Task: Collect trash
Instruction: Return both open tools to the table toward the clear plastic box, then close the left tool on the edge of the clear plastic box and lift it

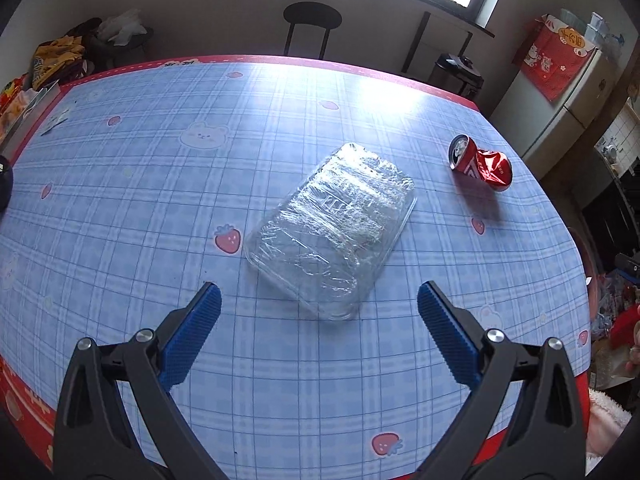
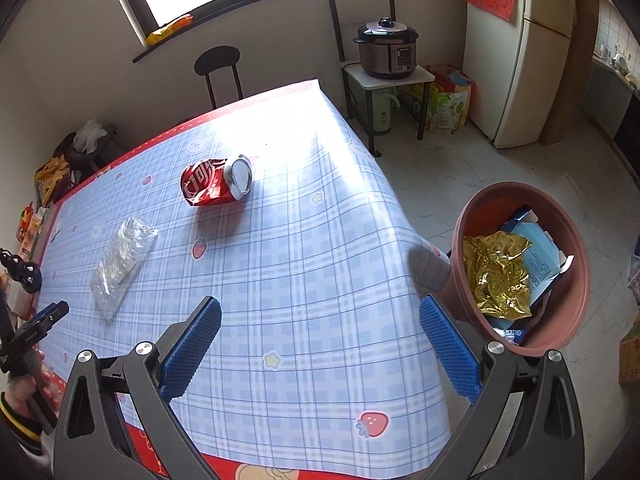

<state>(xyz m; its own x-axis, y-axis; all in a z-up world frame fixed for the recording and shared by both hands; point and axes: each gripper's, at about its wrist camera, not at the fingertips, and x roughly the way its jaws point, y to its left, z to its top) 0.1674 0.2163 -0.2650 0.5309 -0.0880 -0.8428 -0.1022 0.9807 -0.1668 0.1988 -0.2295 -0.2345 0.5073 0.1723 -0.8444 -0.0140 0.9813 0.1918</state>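
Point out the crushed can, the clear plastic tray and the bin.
crushed can (image 2: 216, 186), right wrist view, dented red side
clear plastic tray (image 1: 332, 228), left wrist view, middle
bin (image 2: 576, 248), right wrist view, rim

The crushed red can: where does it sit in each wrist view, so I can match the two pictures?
Left wrist view: the crushed red can lies upper right on the table, right of the clear plastic tray.
Right wrist view: the can lies upper left of centre, beyond the tray.
Shared landmark: the black chair at the table's far edge.
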